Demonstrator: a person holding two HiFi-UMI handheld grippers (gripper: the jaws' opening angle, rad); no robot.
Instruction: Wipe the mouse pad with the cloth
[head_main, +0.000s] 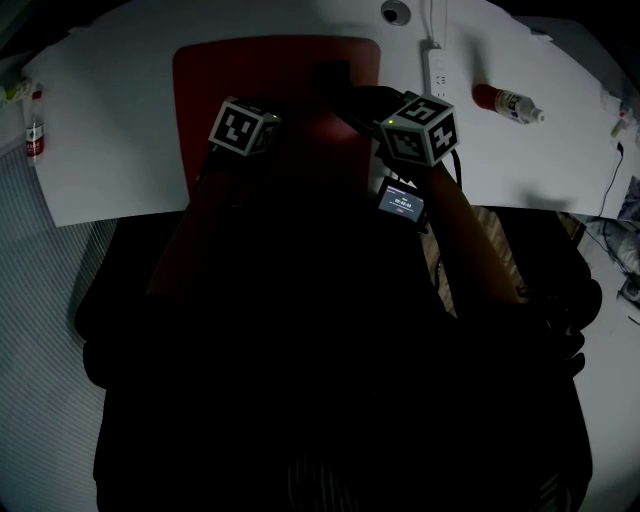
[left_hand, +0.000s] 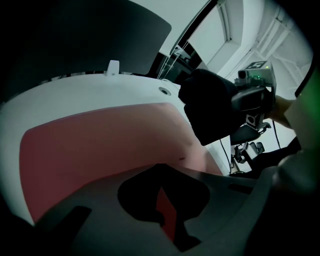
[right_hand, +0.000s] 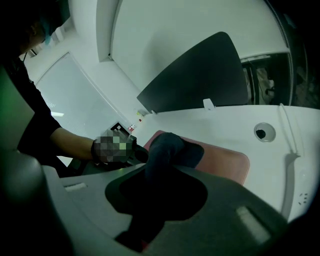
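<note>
A red mouse pad (head_main: 270, 70) lies on the white table (head_main: 110, 120). My right gripper (right_hand: 150, 220) is shut on a dark cloth (right_hand: 167, 147), which hangs bunched over the pad's right part (right_hand: 225, 160). In the head view the cloth (head_main: 335, 80) shows as a dark lump ahead of the right marker cube (head_main: 420, 128). My left gripper (left_hand: 165, 210) is low over the pad's near left part (left_hand: 100, 145), its jaws shut with only a red sliver between them. From there the cloth (left_hand: 207, 107) hangs at the right.
A red-and-white spray bottle (head_main: 508, 103) lies at the back right beside a white power strip (head_main: 433, 68). A cable hole (head_main: 395, 12) is at the table's back edge. A small bottle (head_main: 35, 130) stands at the far left. A dark panel (left_hand: 75, 35) rises behind the table.
</note>
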